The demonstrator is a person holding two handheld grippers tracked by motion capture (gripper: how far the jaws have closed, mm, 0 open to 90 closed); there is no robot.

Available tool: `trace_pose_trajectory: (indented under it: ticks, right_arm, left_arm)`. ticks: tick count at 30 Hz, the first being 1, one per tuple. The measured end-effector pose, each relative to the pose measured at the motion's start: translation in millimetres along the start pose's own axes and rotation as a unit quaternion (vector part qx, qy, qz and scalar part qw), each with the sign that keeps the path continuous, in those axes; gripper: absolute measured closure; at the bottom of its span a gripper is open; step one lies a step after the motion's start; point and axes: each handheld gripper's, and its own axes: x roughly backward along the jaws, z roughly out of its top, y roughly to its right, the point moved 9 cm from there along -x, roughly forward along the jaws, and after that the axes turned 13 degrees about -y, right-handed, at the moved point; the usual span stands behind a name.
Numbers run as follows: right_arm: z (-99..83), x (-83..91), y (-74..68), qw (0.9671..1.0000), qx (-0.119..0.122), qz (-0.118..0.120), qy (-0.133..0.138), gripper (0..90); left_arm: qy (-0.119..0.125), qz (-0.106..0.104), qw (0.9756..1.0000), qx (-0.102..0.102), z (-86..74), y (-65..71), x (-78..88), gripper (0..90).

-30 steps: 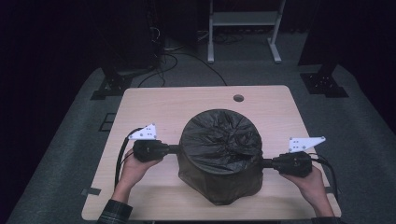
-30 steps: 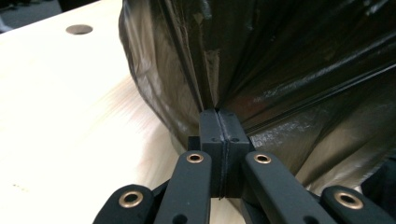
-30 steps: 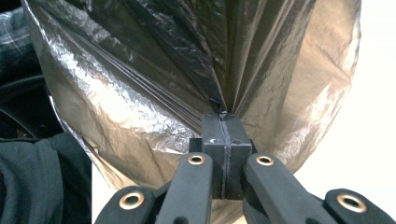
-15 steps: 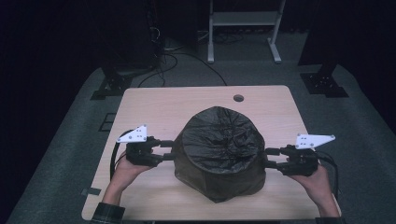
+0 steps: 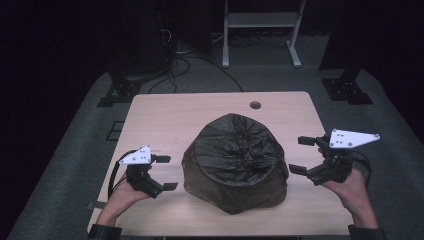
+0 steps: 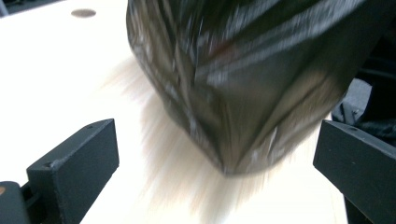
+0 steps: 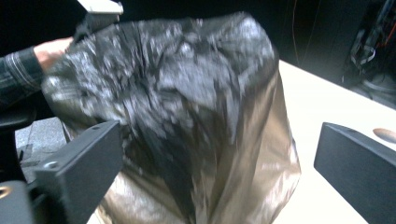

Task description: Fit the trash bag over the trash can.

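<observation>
**High view: both grippers off the black bag**

High view showed a black plastic bag (image 5: pixel 235 167) bulging over a rounded object, standing on the table (image 5: pixel 165 120) near the middle of its near edge. The left gripper (image 5: pixel 167 172) sat just beside the bag's left flank, toward the near left corner, and its jaws had just been opening; they stood wide with nothing between them. The right gripper (image 5: pixel 302 155) hung at the table's right edge, close to the bag but apart from it, and its jaws too had just been opening and gaped wide, empty. In the left gripper view the bag (image 6: pixel 243 79) loomed blurred ahead of the spread jaws. A small round hole (image 5: pixel 255 105) marked the far edge.
</observation>
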Motion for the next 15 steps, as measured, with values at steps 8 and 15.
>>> trace_pose_trajectory:
  ticks: [8,15]
  right_arm:
    - [27.8,0.7,-6.9,0.9995,0.029,0.006,0.011,0.0]
    - [47.0,-2.9,-10.3,0.9989,0.045,0.009,0.012,0.0]
  left_arm:
    - [-0.063,0.035,0.9973,0.013,-42.4,-2.1,-6.5,0.0]
    - [-0.095,0.065,0.9928,0.033,-69.7,-9.9,-12.6,0.0]
